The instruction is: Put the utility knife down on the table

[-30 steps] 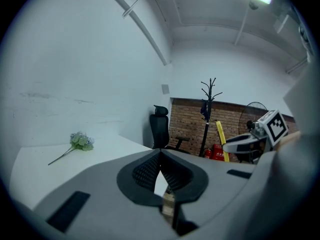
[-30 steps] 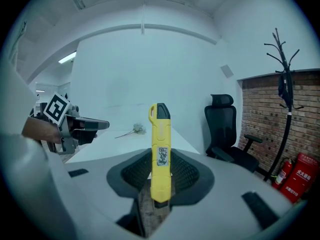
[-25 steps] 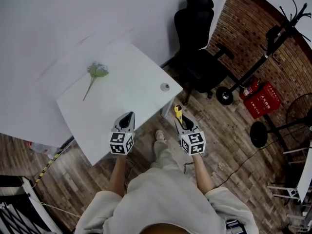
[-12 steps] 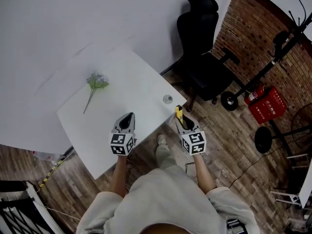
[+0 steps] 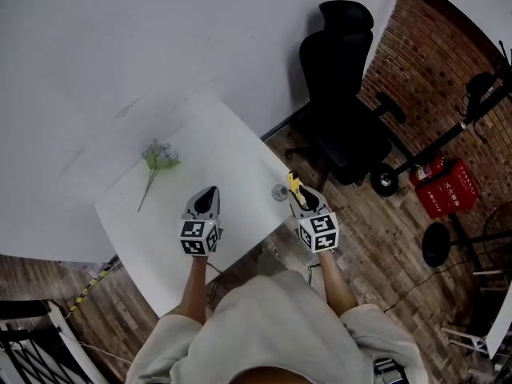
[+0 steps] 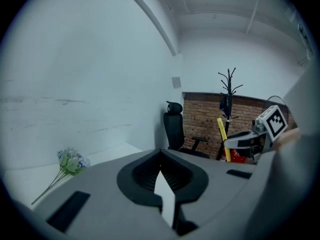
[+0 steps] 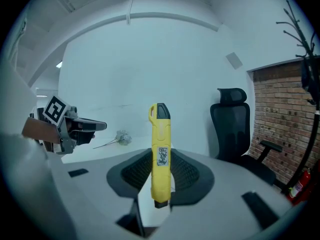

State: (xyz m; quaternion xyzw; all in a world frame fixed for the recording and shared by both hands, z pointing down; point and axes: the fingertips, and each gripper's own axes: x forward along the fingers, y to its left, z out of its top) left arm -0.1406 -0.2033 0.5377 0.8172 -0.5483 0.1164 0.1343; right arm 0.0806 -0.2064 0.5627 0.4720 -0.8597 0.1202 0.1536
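Observation:
A yellow utility knife (image 7: 159,134) with a black tip stands upright between the jaws of my right gripper (image 7: 161,156), which is shut on it. In the head view the knife (image 5: 293,184) and right gripper (image 5: 295,189) hang at the right corner of the white table (image 5: 216,146), beside a round grommet (image 5: 279,192). My left gripper (image 5: 210,192) is over the table's near part, its jaws shut with nothing in them (image 6: 161,155). The left gripper view also catches the right gripper (image 6: 239,140) holding the knife (image 6: 221,134).
An artificial flower sprig (image 5: 158,160) lies at the table's far left. A black office chair (image 5: 344,94) stands right of the table against a brick wall. A red box (image 5: 456,187) and a black stand (image 5: 436,242) sit on the wooden floor further right.
Both grippers have moved forward toward the table. The right one went from over the floor to the table's right corner, still holding the knife.

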